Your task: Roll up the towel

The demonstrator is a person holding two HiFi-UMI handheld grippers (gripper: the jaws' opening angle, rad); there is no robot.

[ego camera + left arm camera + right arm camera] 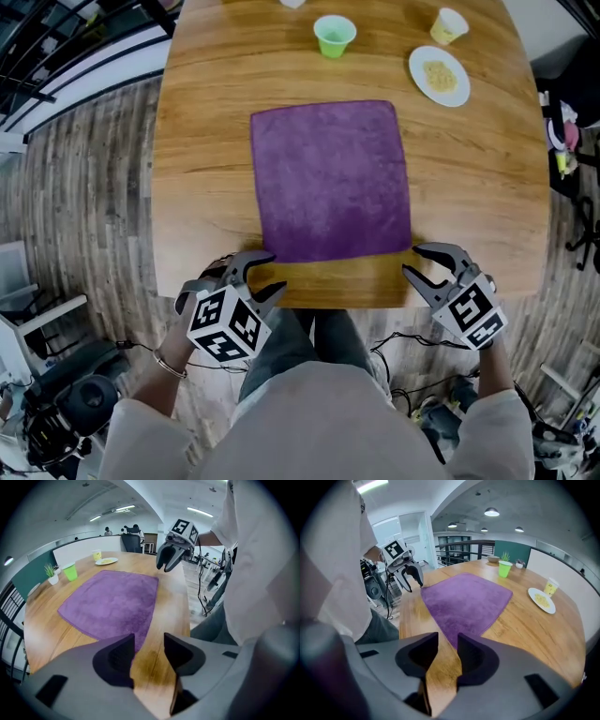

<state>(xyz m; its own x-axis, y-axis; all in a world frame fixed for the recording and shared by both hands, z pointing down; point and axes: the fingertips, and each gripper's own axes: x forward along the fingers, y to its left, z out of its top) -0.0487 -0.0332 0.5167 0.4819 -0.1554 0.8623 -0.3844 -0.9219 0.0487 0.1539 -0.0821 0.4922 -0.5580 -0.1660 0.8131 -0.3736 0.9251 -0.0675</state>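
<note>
On the wooden table (487, 187), purple towel (330, 180) lies flat, unrolled, mid-table. Left gripper (277, 272) sits just off its near-left corner, right gripper (411, 260) off the near-right. Both have jaws partly open with a narrow gap, gripping nothing. Far side: plate (439, 75), green cup (334, 36), yellow cup (449, 25).

Table: wooden table (487, 187) with rounded corners and a warm grain.
Floor: grey wood-look planks (84, 187) on both sides of it; black cables (403, 342) lie by its near edge.
Railing: black metal railing (56, 47) beyond the far left corner.
Walls: low white partition (79, 550) along one long side, teal panel (513, 549) beside it.
Ceiling: pale and curved, with lit round lamps (491, 512) and strip lights (124, 508).
Seat: dark office chair (132, 541) at the far end.
</note>
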